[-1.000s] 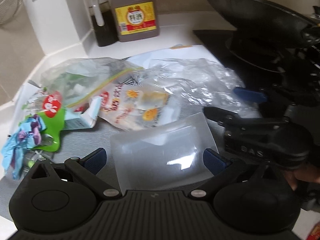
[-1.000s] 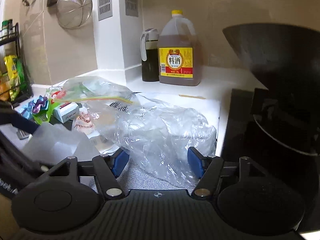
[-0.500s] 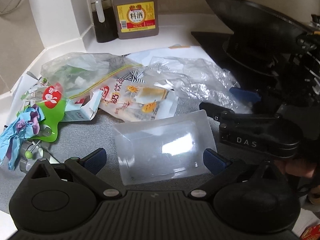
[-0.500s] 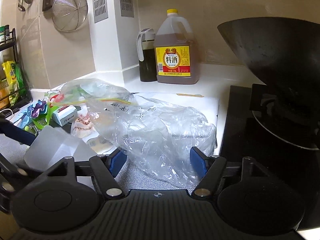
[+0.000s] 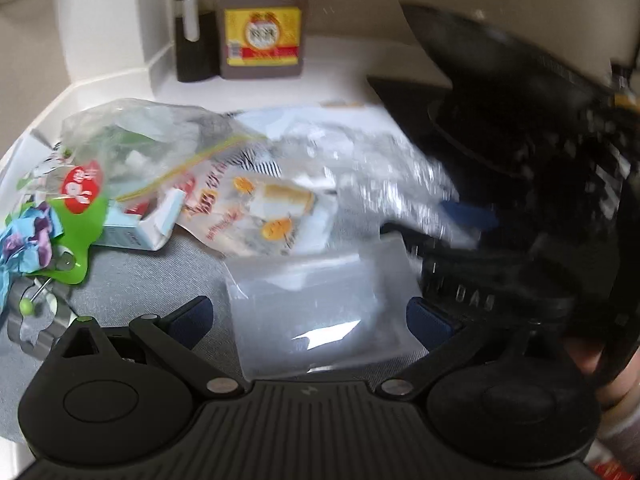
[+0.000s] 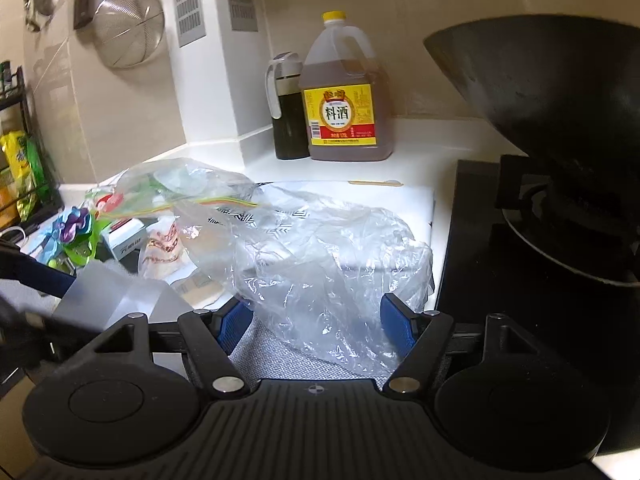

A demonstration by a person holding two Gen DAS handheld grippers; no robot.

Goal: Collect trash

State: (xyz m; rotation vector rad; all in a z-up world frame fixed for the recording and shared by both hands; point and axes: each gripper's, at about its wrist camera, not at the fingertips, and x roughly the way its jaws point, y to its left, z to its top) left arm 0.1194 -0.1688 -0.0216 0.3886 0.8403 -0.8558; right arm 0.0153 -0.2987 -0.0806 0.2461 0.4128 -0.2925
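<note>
Trash lies on a grey mat (image 5: 132, 280) on the counter. A clear plastic box (image 5: 320, 300) lies between the open fingers of my left gripper (image 5: 312, 320); the jaws stand apart from it. The box also shows in the right wrist view (image 6: 104, 300). A crumpled clear plastic bag (image 6: 328, 264) lies between the open fingers of my right gripper (image 6: 316, 320), which also shows at the right in the left wrist view (image 5: 460, 232). Further left lie a printed snack wrapper (image 5: 256, 208), a zip bag (image 5: 136, 148), a small carton (image 5: 136, 232) and crumpled blue paper (image 5: 28, 240).
A big cooking-wine jug (image 6: 344, 108) and a dark bottle (image 6: 286, 116) stand at the back wall. A black wok (image 6: 552, 92) sits on the black stove (image 6: 500, 300) to the right. A strainer (image 6: 128, 32) hangs on the left wall.
My left gripper has shifted a little and its view is blurred by motion. My right gripper has edged forward, so the clear bag lies further between its fingers. Both grippers stay open.
</note>
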